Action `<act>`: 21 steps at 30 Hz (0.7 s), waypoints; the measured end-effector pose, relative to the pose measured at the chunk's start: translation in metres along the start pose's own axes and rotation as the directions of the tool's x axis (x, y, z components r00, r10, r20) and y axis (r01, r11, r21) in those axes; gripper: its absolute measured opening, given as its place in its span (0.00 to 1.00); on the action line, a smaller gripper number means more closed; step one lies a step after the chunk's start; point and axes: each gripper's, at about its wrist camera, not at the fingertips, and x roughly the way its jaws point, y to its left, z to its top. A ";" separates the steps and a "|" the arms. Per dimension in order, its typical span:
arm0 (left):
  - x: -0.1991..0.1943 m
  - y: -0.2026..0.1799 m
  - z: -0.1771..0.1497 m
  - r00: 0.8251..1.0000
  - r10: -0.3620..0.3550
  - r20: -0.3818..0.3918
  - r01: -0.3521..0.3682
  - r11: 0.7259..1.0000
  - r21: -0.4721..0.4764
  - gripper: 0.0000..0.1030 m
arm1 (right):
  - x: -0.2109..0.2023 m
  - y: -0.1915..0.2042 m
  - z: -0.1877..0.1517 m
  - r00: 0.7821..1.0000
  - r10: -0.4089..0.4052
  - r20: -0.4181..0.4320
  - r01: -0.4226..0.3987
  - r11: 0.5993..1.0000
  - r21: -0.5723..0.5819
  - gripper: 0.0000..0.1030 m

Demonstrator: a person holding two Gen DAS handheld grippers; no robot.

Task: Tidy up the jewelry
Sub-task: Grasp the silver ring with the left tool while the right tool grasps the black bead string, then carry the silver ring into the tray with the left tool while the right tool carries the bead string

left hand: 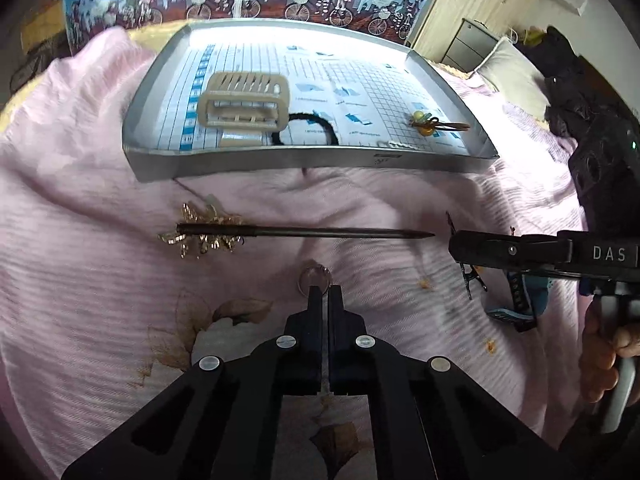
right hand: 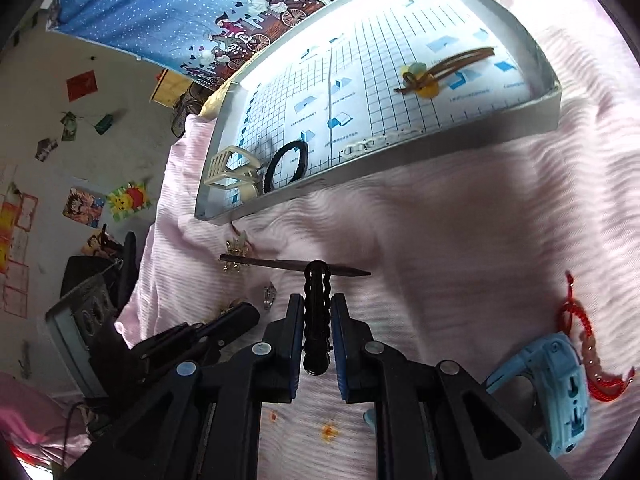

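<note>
Right wrist view, right hand-held gripper (right hand: pixel 316 312) clamped on black hair clip (right hand: pixel 316 320), left hand-held gripper (left hand: pixel 324 294) together.

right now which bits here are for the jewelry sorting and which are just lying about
For the job:
- tray
- hair stick
- black hair clip
- ring
- red bracelet

Just lying about:
- blue watch
- pillow
- wall stickers

tray (left hand: pixel 224 168): grey, my blue-and-white grid sheet inside
claw clip (left hand: pixel 243 100): cream, in tray
hair tie (right hand: pixel 286 164): black, beside it
blanket (left hand: pixel 100 220): pink, ribbed, under tray
</note>
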 end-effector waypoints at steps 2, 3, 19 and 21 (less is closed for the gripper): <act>0.001 -0.004 -0.001 0.999 0.031 0.010 -0.031 0.999 0.030 0.02 | 0.003 0.002 0.000 1.000 -0.021 -0.002 0.020 1.000 -0.016 0.13; 0.003 -0.006 -0.002 0.999 0.045 0.015 -0.045 0.998 0.044 0.05 | 0.004 0.002 0.000 1.000 -0.028 -0.003 0.028 0.999 -0.020 0.13; 0.024 0.009 0.005 0.999 -0.045 -0.013 0.045 0.999 0.013 0.24 | 0.017 -0.006 0.000 0.997 -0.078 -0.015 0.077 0.995 -0.068 0.13; 0.024 0.008 0.004 0.998 -0.064 -0.023 0.065 0.998 0.017 0.16 | 0.020 -0.004 0.000 0.996 -0.087 -0.017 0.086 0.993 -0.083 0.13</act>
